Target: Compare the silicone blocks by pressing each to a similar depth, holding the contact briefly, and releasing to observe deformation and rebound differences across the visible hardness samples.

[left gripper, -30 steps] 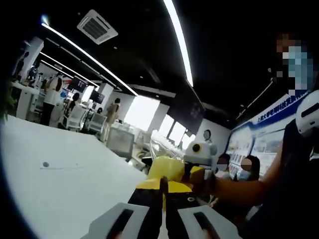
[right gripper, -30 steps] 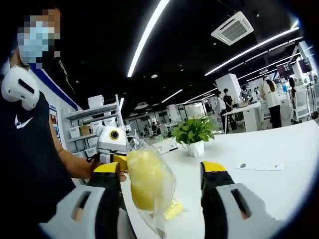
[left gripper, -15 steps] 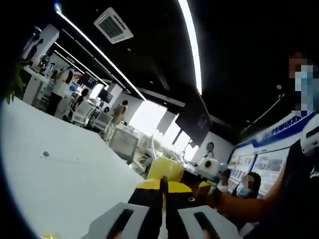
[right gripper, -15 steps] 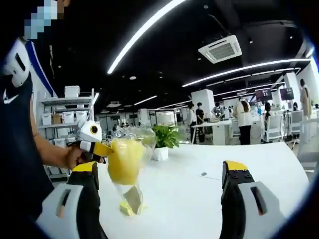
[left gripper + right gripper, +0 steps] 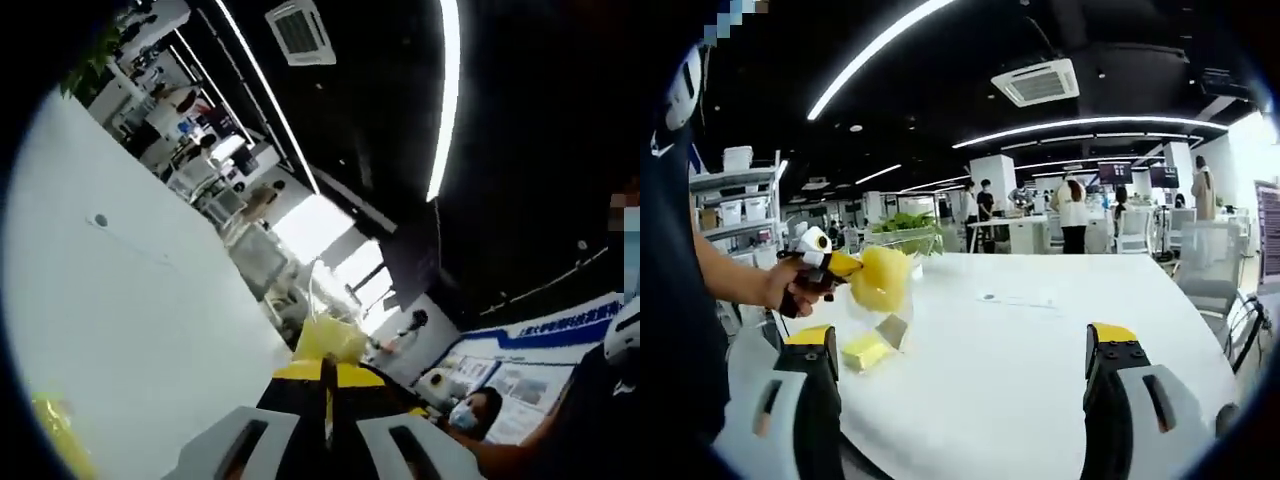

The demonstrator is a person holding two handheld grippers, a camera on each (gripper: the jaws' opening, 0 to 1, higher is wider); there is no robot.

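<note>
**Q:** What's hard to read in the left gripper view?

**A:** Quite a bit. The left gripper [image 5: 327,395] sits at bottom centre with its yellow-tipped jaws pressed together on a yellow silicone block in a clear bag [image 5: 330,335]. You only get the block's top poking out above the tips, and the plastic is barely visible against the bright window. The white table [image 5: 130,310] fills the left, tilted, and a yellow blur [image 5: 55,425] at lower left is cut off by the edge, can't tell what it is.

**Q:** And the right gripper view?

**A:** Clearer. The right gripper [image 5: 965,375] has its jaws spread wide at the bottom corners, nothing between them. Left of centre, the person's hand [image 5: 780,285] holds the other gripper, which pinches the bagged yellow block [image 5: 880,280] up over the table [image 5: 1020,370]. The bag hangs down below it. A flat yellow piece [image 5: 865,350] lies on the table just beneath, touching the bag's bottom or not, I can't tell. A potted plant [image 5: 902,228] stands behind.
</note>
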